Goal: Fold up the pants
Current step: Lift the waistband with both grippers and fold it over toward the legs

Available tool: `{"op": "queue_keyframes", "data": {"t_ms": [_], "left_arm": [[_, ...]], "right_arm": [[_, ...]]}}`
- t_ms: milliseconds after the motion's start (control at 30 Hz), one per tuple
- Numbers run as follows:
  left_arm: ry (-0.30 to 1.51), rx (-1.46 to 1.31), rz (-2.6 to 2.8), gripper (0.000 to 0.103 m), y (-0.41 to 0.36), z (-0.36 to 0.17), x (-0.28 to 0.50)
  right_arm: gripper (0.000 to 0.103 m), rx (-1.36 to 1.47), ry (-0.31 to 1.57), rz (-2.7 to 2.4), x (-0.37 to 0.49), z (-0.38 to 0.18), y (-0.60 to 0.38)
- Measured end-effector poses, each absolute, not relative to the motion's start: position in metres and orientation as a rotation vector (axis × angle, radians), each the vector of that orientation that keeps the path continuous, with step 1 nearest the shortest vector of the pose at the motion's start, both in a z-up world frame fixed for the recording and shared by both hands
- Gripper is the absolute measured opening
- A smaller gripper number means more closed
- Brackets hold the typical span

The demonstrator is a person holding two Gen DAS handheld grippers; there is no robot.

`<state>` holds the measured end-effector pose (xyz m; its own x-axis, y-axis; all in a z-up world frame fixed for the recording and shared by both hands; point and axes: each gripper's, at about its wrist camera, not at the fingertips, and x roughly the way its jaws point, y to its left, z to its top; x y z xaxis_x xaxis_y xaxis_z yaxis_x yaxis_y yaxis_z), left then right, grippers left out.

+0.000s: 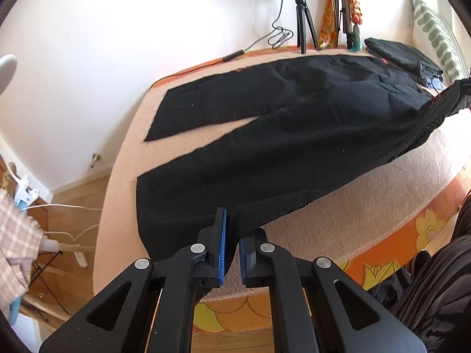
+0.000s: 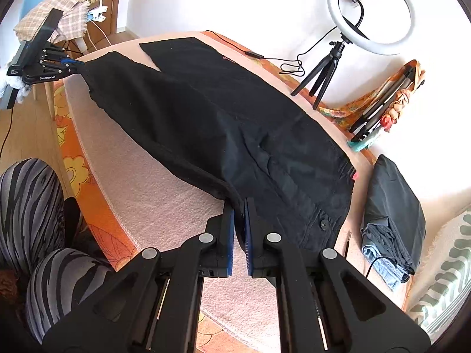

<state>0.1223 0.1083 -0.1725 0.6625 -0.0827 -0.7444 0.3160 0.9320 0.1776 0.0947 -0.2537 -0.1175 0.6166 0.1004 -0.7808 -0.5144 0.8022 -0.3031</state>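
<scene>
Black pants [image 1: 294, 123] lie spread lengthwise on a pink blanket [image 1: 353, 206], the two legs apart at the far end. My left gripper [image 1: 232, 229] is shut on the near leg's hem corner, with cloth pinched between its blue pads. In the right wrist view the same gripper [image 2: 70, 63] holds that corner at the far left, just above the bed's edge. My right gripper [image 2: 240, 206] is shut on the near edge of the pants [image 2: 220, 117] at the waist end, beside the button. The near edge hangs lifted off the blanket between both grips.
A ring light on a small tripod [image 2: 368, 14] stands at the back by the wall. A pile of folded dark clothes [image 2: 394, 206] lies beyond the waistband, next to a striped pillow [image 2: 447, 279]. A person's legs in striped trousers [image 2: 29, 206] are beside the bed.
</scene>
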Motion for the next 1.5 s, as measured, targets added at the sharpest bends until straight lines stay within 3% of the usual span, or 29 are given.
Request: {"op": "queue_keyframes", "data": {"t_ms": [300, 533, 833, 1267, 1367, 1500], "left_arm": [[0.697, 0.277, -0.222, 0.003, 0.102, -0.119, 0.19], [0.65, 0.3, -0.224, 0.002, 0.092, -0.1, 0.262], [0.703, 0.375, -0.211, 0.002, 0.072, -0.126, 0.358], [0.822, 0.48, -0.198, 0.002, 0.048, -0.19, 0.441], [0.836, 0.486, -0.174, 0.008, 0.048, -0.197, 0.449], [0.853, 0.441, -0.146, 0.032, 0.057, -0.197, 0.459]], "right_arm": [[0.006, -0.577, 0.729, 0.304, 0.151, -0.062, -0.253], [0.006, -0.611, 0.725, 0.243, 0.235, -0.052, -0.256], [0.006, -0.662, 0.792, 0.195, 0.351, -0.093, -0.26], [0.006, -0.693, 0.927, 0.165, 0.446, -0.188, -0.267], [0.006, -0.699, 0.95, 0.151, 0.459, -0.202, -0.269], [0.006, -0.689, 0.966, 0.143, 0.469, -0.212, -0.271]]}}
